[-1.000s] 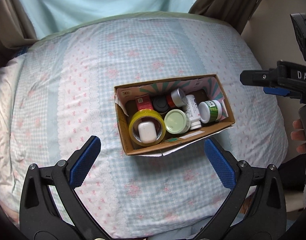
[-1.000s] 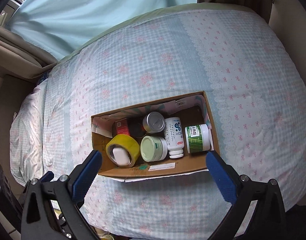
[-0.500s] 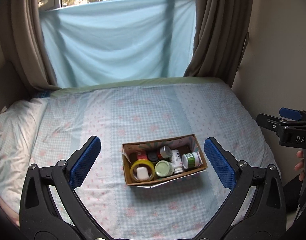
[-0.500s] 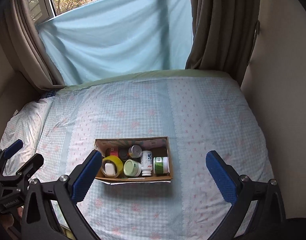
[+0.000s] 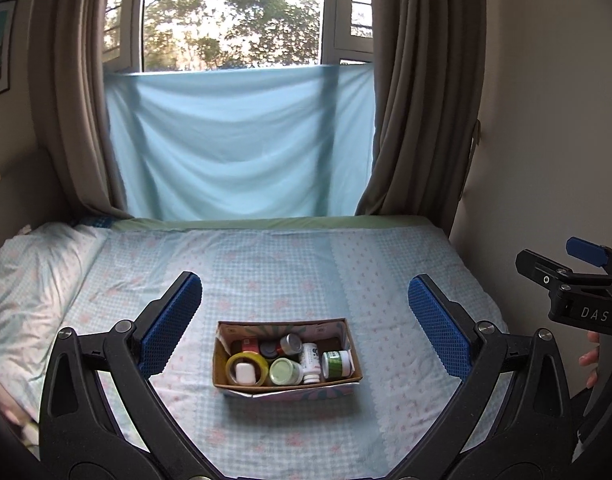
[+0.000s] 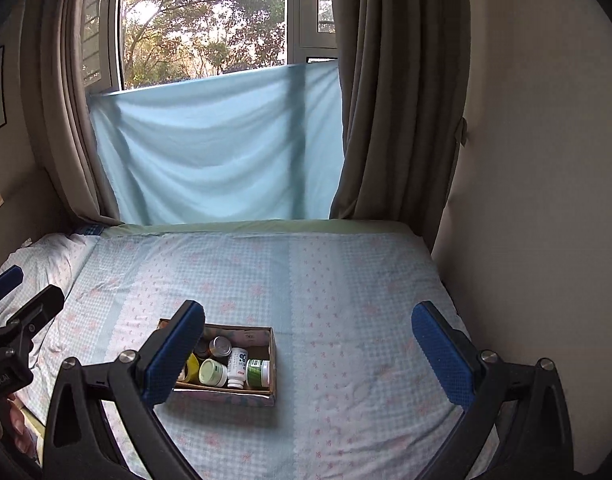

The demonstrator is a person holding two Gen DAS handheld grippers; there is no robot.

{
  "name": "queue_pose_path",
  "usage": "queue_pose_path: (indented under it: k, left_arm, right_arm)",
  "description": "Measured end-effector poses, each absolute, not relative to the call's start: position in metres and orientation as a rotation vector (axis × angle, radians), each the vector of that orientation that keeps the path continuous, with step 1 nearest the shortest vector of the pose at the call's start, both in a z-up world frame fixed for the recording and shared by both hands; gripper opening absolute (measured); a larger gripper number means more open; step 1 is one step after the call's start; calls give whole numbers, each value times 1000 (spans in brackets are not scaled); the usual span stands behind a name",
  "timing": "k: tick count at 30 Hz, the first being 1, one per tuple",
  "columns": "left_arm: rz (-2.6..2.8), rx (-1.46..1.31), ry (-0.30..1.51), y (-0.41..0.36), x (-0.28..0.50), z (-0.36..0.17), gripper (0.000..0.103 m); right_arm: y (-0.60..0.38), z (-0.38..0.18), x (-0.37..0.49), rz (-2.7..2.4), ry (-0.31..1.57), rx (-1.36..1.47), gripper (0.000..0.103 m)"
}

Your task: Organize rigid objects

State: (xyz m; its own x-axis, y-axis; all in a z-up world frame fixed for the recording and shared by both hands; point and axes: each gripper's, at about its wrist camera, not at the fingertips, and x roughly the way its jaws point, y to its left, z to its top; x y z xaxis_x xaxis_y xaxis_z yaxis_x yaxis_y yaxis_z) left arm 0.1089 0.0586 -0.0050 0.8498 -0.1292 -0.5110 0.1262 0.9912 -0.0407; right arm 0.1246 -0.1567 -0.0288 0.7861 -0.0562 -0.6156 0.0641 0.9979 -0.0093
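We see a bed (image 5: 386, 280) under a checked, flowered sheet, filling a narrow room below a curtained window (image 5: 234, 16). A cardboard box (image 5: 287, 385) of jars and bottles sits on its near half. Our left hand-held gripper (image 5: 306, 328) and right hand-held gripper (image 6: 308, 352) hang above, fingers spread wide, holding nothing.

Right gripper's finger (image 6: 174, 354) hides the cardboard box's (image 6: 272, 350) left end
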Motion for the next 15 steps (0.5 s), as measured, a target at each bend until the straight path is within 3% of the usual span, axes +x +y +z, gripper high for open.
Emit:
queue_pose_path:
  k: [15]
  left_arm:
    - [-106,-12,506,47,91,-5,103]
  right_arm:
    - [-171,-28,102,-48,605,3,103]
